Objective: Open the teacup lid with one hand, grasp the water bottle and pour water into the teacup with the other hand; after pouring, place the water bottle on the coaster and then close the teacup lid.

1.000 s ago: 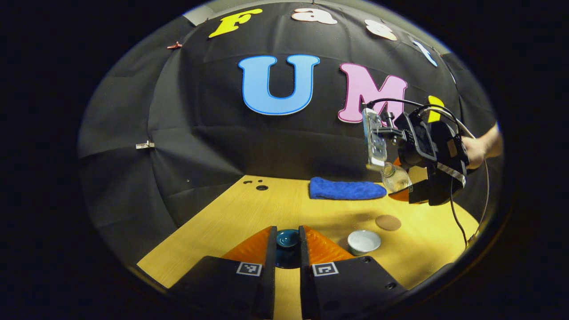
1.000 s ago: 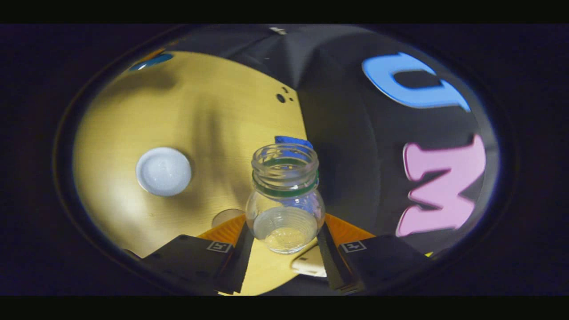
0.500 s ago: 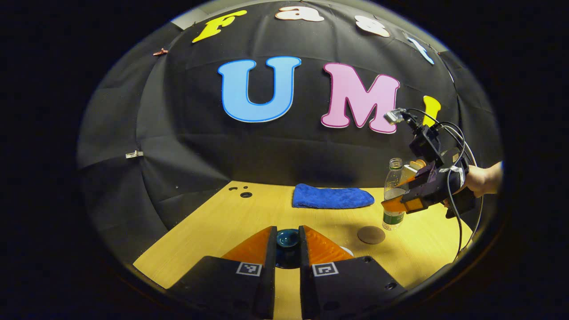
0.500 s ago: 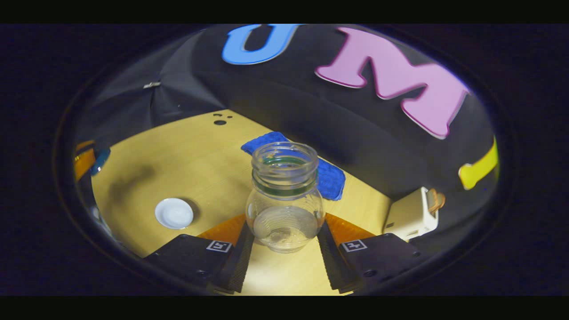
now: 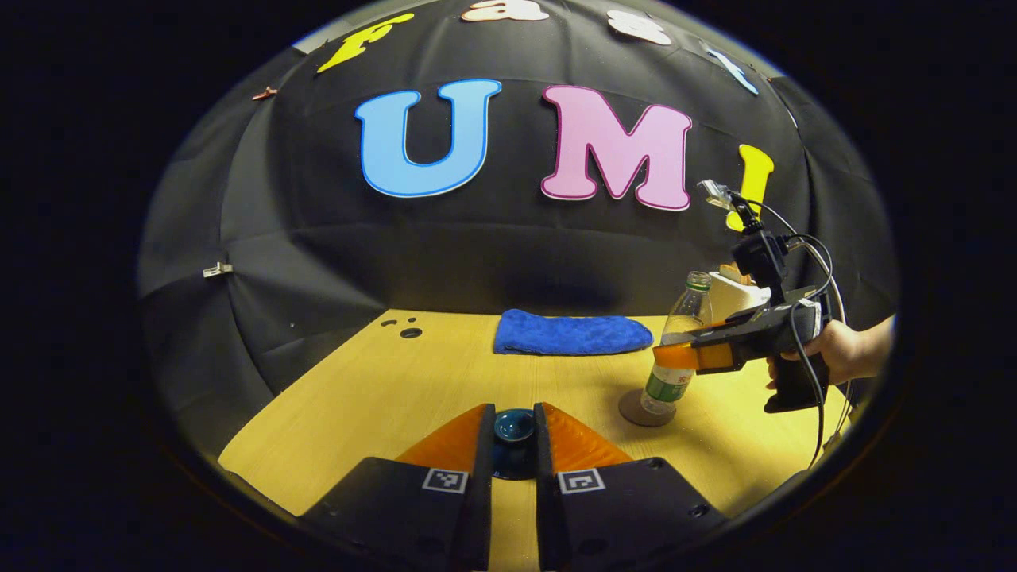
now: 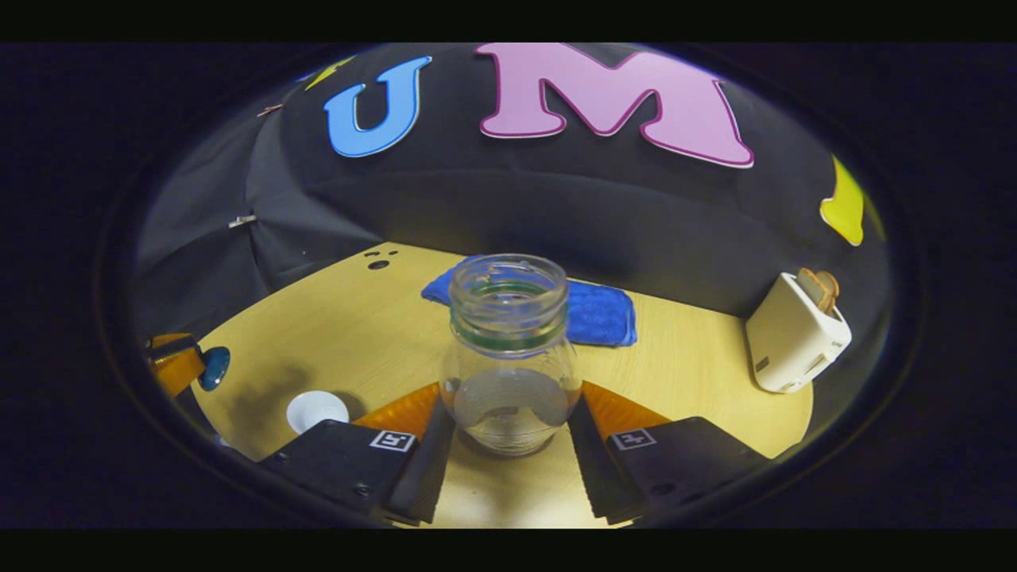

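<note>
Clear plastic water bottle [image 6: 508,357] sits clamped in my right gripper [image 6: 508,445], base on the coaster [image 5: 645,409]. I should release gently once it stands flat. My left gripper [image 5: 514,435] pinches the teacup lid [image 5: 514,427]; teacup [image 6: 316,410] waits open.

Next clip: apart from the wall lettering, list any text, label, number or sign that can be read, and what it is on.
The label on the water bottle: too small and blurred to read.
The square markers on the left gripper and right gripper: black-and-white patterns, no words.
The toaster: no text visible.
</note>
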The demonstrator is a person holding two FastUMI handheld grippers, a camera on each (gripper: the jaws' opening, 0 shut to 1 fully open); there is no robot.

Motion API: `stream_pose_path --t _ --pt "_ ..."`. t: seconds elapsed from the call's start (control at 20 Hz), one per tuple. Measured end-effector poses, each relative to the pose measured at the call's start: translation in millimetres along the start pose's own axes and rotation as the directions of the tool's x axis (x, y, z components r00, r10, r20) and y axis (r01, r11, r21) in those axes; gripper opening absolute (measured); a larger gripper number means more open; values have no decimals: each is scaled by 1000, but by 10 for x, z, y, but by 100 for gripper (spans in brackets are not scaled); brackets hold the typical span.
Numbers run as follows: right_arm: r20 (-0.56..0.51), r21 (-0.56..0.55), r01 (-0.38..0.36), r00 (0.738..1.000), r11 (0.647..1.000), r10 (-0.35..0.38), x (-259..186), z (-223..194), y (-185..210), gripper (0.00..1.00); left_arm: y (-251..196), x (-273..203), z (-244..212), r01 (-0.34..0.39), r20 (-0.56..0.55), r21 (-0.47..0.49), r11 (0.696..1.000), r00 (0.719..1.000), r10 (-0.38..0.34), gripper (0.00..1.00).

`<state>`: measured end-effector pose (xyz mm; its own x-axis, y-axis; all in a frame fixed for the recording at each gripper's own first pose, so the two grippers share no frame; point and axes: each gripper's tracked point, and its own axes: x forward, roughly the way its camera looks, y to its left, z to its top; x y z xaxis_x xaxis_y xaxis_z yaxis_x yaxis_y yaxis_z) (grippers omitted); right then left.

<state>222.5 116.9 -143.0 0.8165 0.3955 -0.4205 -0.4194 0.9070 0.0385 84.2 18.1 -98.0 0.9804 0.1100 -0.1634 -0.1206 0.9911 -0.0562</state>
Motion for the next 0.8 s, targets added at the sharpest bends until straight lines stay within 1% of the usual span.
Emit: stream_pose_path --t 0.05,0.15,0.3,0.35,0.4,0.45,0.5,0.55,0.65,0.7,0.75,0.8 --pt "-4 6 -4 1000 1000 4 23 -32 -1 74 -10 19 -25 1 -3 -2 1000 1000 -1 27" --pt "23 -4 -5 1000 1000 5 89 8 -3 74 -1 38 -59 -3 -11 -2 1000 1000 3 27" --pt "22 -27 -5 1000 1000 6 96 5 19 72 12 59 -95 -6 -22 -6 1000 1000 6 27" --pt "28 -33 -4 1000 999 4 98 22 27 77 13 67 -92 -7 -23 -4 1000 1000 7 27" --pt "21 -35 0 1000 999 1 85 15 17 79 9 67 -78 -6 -21 -2 1000 1000 6 27" --pt "8 -33 0 1000 999 1 81 -8 3 75 7 72 -74 -6 -20 3 1000 1000 6 27" --pt "-9 -29 -2 1000 1000 1 68 -49 -5 81 -3 81 -64 -3 -20 9 1000 1000 4 27" --pt "-23 -23 -3 1000 1000 2 68 -71 1 82 -12 90 -50 0 -17 14 1000 1000 1 27" --pt "-28 -15 1 1000 1000 -2 48 -83 -23 91 -41 105 -35 5 -14 17 1000 1000 -5 27" --pt "-25 -14 8 1000 1000 -9 59 -86 -57 97 -61 117 -28 8 -11 16 1000 1000 -8 27" --pt "-23 -14 9 1000 1000 -9 38 -82 -59 97 -88 138 -28 15 -12 14 1000 1000 -14 27" --pt "-29 -13 11 1000 1000 -11 8 -118 -64 100 -117 164 -46 20 -16 12 1000 1000 -20 30"
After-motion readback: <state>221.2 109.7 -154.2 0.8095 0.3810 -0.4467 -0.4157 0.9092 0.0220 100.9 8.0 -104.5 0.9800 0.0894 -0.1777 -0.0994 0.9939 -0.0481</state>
